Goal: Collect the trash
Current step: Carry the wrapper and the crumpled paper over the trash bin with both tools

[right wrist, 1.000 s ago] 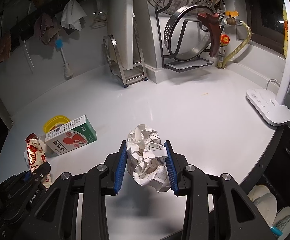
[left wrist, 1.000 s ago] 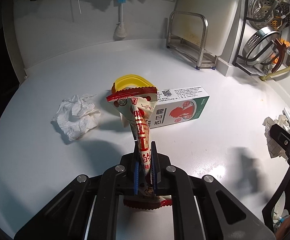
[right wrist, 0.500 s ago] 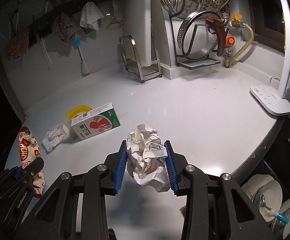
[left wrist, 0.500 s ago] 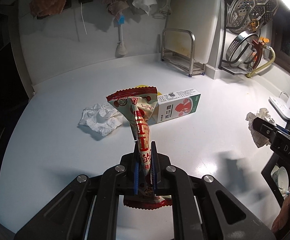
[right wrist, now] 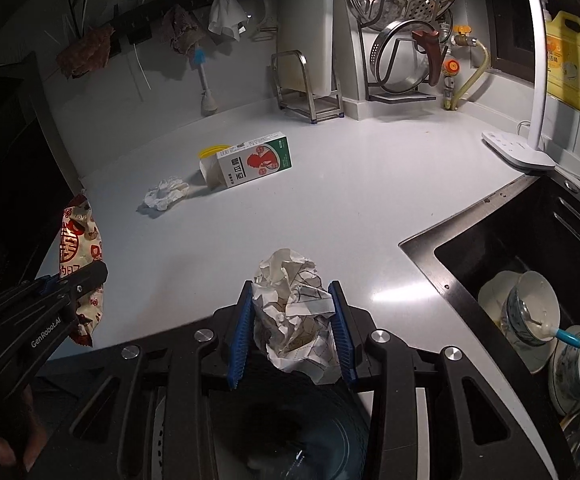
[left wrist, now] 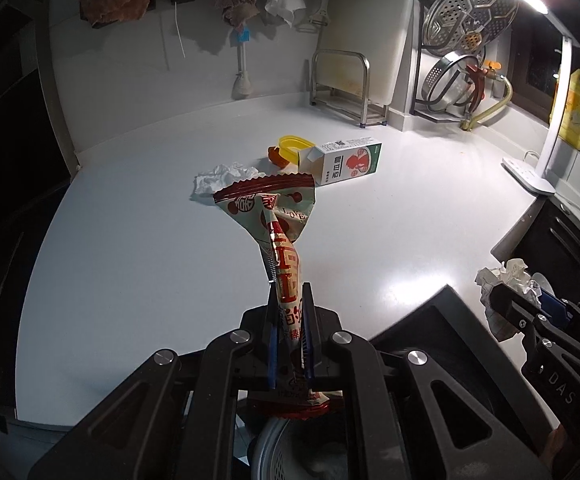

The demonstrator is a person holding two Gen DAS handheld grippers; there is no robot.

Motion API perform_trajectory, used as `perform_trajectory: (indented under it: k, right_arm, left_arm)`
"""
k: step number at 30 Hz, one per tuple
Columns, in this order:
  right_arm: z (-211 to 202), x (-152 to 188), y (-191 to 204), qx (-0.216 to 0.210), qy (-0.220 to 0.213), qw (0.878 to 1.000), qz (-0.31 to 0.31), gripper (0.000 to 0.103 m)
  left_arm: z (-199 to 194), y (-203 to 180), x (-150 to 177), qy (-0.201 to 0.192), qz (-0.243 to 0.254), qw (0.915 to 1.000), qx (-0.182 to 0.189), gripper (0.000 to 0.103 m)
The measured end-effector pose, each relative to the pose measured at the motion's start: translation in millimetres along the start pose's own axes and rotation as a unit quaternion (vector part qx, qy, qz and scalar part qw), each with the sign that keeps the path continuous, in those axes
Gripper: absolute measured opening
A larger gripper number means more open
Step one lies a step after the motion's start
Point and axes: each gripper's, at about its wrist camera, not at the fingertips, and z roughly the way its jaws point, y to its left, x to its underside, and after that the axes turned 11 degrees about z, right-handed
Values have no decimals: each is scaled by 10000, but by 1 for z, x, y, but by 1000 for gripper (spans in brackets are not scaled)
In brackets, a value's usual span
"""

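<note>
Now your counter (left wrist: 170, 280) holds a carton (left wrist: 348, 162) and tissue (left wrist: 220, 176); your right gripper (right wrist: 292, 320) squeezes crumpled paper (right wrist: 294, 312), your left gripper (left wrist: 289, 340) pinches a snack wrapper (left wrist: 278, 236), both likely over a bin.

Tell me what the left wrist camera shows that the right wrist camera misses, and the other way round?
Only the left wrist view shows the left gripper head-on, jaws shut on the red snack wrapper, and a small orange piece beside the yellow lid.

Only the right wrist view shows the dirty bowls in the sink, and the right gripper head-on, shut on the crumpled paper ball.

Both show the white counter, the green and white carton and the crumpled tissue.
</note>
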Motion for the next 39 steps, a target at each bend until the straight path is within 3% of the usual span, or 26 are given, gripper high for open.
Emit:
perform_trajectory:
  k: [11, 19, 39]
  right_arm:
    - [-35, 74, 1, 194, 195, 9996, 46, 35]
    - [-44, 111, -7, 288, 403, 9987, 94, 35]
    - [-44, 153, -9, 198, 675, 9973, 203, 36]
  left_arm:
    - [-25, -21, 69, 410, 348, 9972, 516, 10]
    - [-31, -34, 98, 581, 509, 9942, 753, 10]
    - [-24, -42, 142, 1048, 569, 9873, 1045, 10]
